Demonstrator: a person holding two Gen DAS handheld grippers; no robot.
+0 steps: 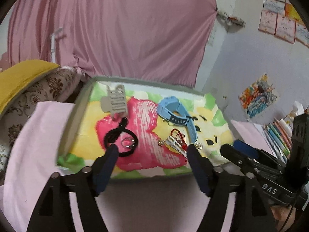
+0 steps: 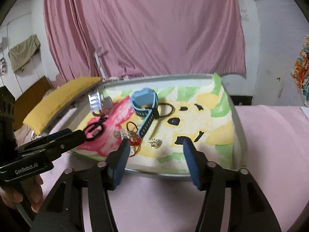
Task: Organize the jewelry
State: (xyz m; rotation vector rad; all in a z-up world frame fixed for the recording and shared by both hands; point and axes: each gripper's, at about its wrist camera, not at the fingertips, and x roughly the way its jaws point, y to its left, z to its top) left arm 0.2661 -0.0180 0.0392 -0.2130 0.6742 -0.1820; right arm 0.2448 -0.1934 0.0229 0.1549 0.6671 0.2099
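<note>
A tray (image 1: 66, 127) with a bright cartoon picture lies on pink cloth. On it are a grey claw clip (image 1: 115, 100), a blue watch (image 1: 173, 110), a black hair tie (image 1: 119, 141) around a small ring (image 1: 127, 143), a red cord charm (image 1: 178, 137) and a sparkly earring (image 1: 199, 146). My left gripper (image 1: 152, 148) is open over the tray's near edge, nothing pinched. My right gripper (image 2: 156, 144) is open too, hovering near the earring (image 2: 154, 143), pads off it. In the right wrist view the watch (image 2: 146, 104), the clip (image 2: 96, 100) and the hair tie (image 2: 94, 129) show as well.
A yellow cushion (image 1: 21, 77) leans left of the tray, with a pink curtain (image 1: 125, 29) behind. Books (image 1: 276, 135) stand at the right. Pink bedding (image 2: 270, 135) surrounds the tray (image 2: 239, 135). A hand (image 2: 34, 193) holds the left gripper's handle.
</note>
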